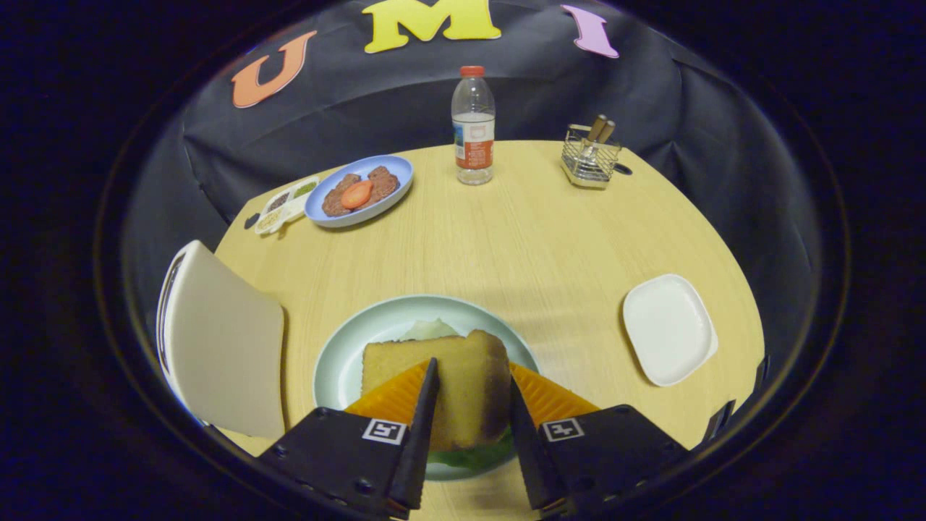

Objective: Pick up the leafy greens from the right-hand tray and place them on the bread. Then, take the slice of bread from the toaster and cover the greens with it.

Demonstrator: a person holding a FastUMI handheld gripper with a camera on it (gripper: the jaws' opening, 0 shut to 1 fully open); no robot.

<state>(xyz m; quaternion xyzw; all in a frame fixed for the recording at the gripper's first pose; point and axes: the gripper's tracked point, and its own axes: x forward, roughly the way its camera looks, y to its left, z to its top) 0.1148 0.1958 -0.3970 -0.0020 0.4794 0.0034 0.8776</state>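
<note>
**Lowering the top slice onto the greens**

Gripping the bread slice [463, 383] by its two sides, the claw [470, 405] holds it low over the pale green plate [340, 362] at lower centre. Leafy greens [470, 457] peek from beneath, so it looks aligned to cover them. The white tray [669, 329] at right sits empty; the toaster [217, 340] stands at lower left on the surface [535, 231].

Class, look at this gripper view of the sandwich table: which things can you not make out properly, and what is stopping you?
- Leafy greens: mostly covered by the bread slice held between the tool fingers.
- Any lower bread on the pale green plate: hidden under that slice.
- Toaster: slots face away.
- Seasoning tray contents: too small.
- Utensils in the wire holder: just handles visible.
</note>
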